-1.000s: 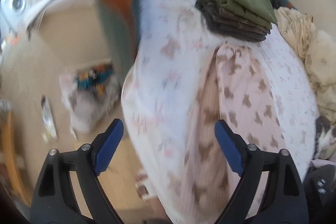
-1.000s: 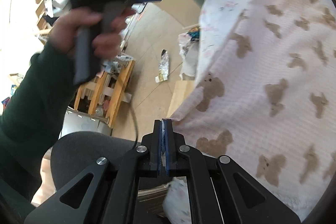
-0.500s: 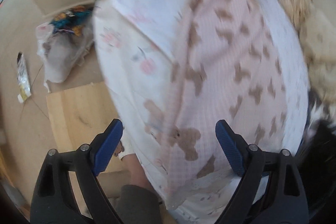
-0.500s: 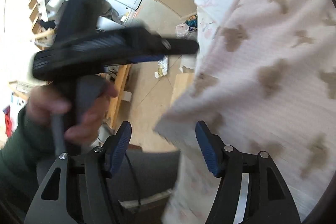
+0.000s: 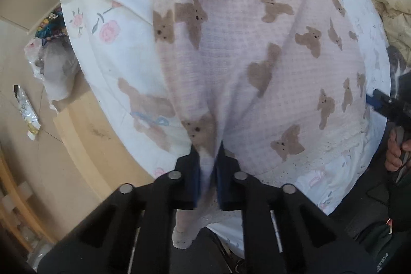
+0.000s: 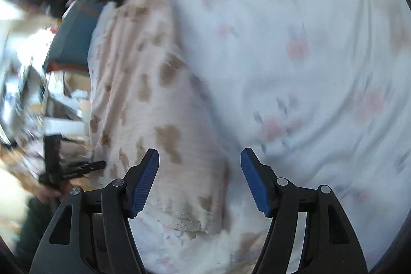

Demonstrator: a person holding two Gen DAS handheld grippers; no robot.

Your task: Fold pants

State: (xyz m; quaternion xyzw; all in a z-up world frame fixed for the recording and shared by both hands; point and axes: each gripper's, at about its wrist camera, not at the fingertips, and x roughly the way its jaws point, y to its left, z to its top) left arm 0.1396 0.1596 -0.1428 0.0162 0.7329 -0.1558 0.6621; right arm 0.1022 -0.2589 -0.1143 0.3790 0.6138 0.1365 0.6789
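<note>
Floral bedsheet under pants, hem pinched in left hand-held gripper; right hand-held gripper spread.

Left gripper fingers pinched tight on pink bear-print pants; right gripper fingers spread wide.

Bear-print pants lie spread on the floral-sheeted bed.
</note>
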